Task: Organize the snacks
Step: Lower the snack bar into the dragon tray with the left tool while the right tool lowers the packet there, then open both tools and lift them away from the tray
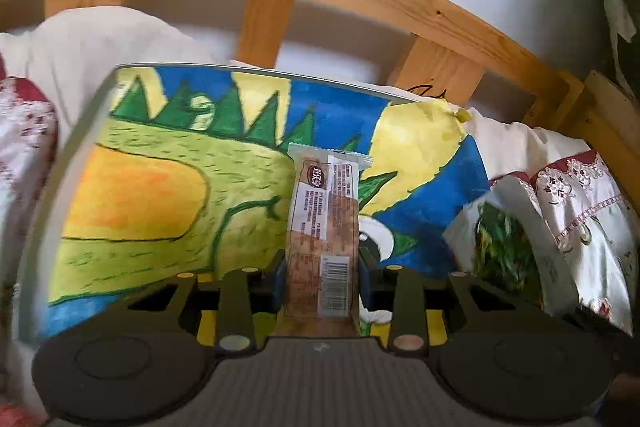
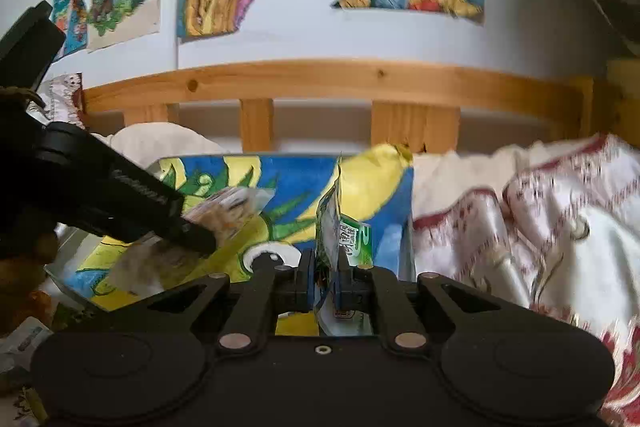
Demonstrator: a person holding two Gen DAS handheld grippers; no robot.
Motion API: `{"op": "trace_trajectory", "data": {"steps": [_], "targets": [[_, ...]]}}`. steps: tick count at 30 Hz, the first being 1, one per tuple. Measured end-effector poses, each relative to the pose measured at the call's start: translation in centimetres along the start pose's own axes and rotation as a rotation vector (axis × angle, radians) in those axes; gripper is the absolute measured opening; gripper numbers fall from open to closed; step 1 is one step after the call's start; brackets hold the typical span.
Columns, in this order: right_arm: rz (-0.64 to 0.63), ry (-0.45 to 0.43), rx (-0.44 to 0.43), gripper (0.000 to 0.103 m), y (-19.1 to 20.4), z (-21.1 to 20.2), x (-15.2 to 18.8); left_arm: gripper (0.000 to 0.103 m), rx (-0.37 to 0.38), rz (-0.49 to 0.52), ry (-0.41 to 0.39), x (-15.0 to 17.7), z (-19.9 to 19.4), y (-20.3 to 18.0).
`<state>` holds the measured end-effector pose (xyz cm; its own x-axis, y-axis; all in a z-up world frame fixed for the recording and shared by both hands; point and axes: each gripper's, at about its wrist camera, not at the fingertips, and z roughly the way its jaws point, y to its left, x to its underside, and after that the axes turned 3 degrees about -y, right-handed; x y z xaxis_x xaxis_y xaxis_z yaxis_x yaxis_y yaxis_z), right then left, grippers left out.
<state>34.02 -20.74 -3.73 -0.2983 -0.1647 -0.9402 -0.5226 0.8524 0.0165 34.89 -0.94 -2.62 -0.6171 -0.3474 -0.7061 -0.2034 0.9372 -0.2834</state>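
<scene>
Item 1: snack bar (image 1: pixel 322 239), brown-white wrapper, clamped lengthwise in left gripper (image 1: pixel 320 279), poised over painted board (image 1: pixel 160 187). Likely light, fairly stiff, film slippery; best held mid-body, as now.

Item 2: green packet (image 2: pixel 344 231), pinched flat in right gripper (image 2: pixel 323 281), 12 o'clock of jaws. Likely floppy, crushable; hold by sealed edge.

We see a brown and white snack bar wrapper (image 1: pixel 320 239), a green and white packet (image 2: pixel 344 231), a painted board (image 1: pixel 160 187) in blue, yellow and green, and white cloth (image 2: pixel 540 227) with dark red pattern.
</scene>
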Motion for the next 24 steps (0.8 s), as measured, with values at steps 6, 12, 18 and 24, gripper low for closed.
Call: {"op": "trace_trajectory", "data": {"steps": [6,12,18,24], "targets": [[0.069,0.043,-0.003,0.01,-1.2,0.7,0.8,0.038,-0.011,-0.002,-0.005,0.4,1.9,-0.5],[0.083,0.053,-0.009,0.012,-1.5,0.8,1.0,0.038,-0.019,-0.006,-0.018,0.6,2.5,-0.4],[0.085,0.046,-0.003,0.027,-1.4,0.6,0.9,0.04,-0.029,-0.003,-0.002,0.8,2.5,-0.5],[0.083,0.042,-0.002,0.034,-1.4,0.5,0.9,0.059,-0.05,-0.002,-0.033,0.6,1.3,-0.4]]}}
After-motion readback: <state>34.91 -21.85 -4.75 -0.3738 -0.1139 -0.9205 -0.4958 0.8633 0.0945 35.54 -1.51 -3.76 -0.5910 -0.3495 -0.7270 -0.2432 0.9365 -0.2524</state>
